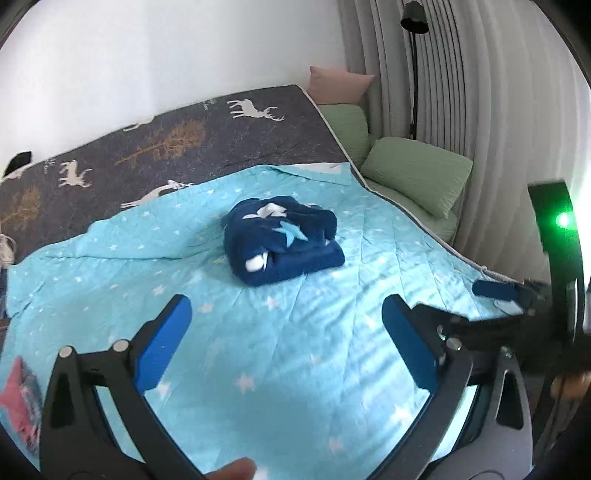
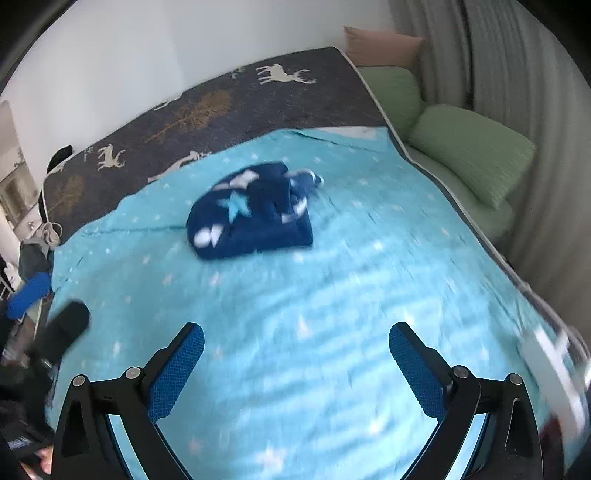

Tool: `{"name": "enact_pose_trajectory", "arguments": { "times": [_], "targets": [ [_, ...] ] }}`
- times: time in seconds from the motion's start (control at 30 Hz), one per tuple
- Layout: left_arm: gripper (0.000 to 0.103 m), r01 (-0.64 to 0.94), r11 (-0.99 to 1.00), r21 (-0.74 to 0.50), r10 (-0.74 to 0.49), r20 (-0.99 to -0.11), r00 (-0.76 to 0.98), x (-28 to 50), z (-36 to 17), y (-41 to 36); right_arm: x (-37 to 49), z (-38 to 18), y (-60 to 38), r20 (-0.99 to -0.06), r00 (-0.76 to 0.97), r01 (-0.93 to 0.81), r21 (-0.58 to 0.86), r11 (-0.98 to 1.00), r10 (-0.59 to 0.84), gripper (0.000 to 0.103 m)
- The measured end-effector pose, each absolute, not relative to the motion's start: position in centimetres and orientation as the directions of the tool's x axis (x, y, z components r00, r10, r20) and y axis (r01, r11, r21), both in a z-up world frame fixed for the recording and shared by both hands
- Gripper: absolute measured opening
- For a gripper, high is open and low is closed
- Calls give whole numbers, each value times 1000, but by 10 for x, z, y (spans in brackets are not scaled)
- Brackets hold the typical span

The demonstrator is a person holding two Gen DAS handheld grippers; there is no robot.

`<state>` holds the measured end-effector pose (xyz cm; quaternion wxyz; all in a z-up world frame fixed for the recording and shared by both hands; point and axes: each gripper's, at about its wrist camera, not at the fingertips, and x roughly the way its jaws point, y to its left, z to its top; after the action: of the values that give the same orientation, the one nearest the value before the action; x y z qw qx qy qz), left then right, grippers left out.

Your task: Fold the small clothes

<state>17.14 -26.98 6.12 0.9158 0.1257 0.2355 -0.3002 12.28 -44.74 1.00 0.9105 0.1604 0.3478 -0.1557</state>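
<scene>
A dark blue garment [image 1: 282, 240] with light blue and white stars lies folded in a compact bundle on the light blue star blanket [image 1: 258, 350]. It also shows in the right wrist view [image 2: 253, 212], where the blanket [image 2: 314, 295] is blurred. My left gripper [image 1: 286, 339] is open and empty, held above the blanket in front of the bundle. My right gripper [image 2: 295, 369] is open and empty, also short of the bundle. The right gripper shows at the right edge of the left wrist view [image 1: 495, 291].
A grey bedspread [image 1: 166, 140] with deer and trees lies behind the blanket. Green cushions [image 1: 417, 177] and a pink one [image 1: 338, 85] line the bed's right side by curtains and a black lamp [image 1: 413, 22]. Pink clothing [image 1: 18, 410] lies at the left edge.
</scene>
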Motion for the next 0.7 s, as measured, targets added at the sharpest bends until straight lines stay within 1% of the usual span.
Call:
{"name": "enact_pose_trajectory", "arguments": {
  "times": [0.1,0.2,0.33,0.43,0.5,0.57,0.63,0.7],
  "targets": [
    [102,584,806,97,-470,-495,731,141,70,-251,91,16,-428,-663,721,412,177,894,-201,102],
    [102,547,831,99,-445,-471,762,112,77,-228,61,31,-407,-603,763,410,172,896,-234,102],
    [102,495,859,128,-405,-419,812,82,82,-204,36,48,-376,-536,792,407,110,907,-291,103],
    [102,464,875,139,-376,-409,831,68,78,-188,24,54,-357,-496,809,397,66,915,-315,103],
    [102,460,878,133,-374,-408,833,61,75,-179,15,58,-347,-466,825,390,62,919,-319,103],
    [103,456,882,115,-373,-421,827,57,70,-171,9,61,-341,-455,836,384,86,919,-307,103],
    [102,457,885,92,-375,-443,814,56,65,-164,7,62,-339,-465,841,370,119,921,-278,103],
    [102,454,886,87,-368,-463,806,58,62,-160,8,61,-338,-476,838,364,122,923,-267,103]
  ]
}}
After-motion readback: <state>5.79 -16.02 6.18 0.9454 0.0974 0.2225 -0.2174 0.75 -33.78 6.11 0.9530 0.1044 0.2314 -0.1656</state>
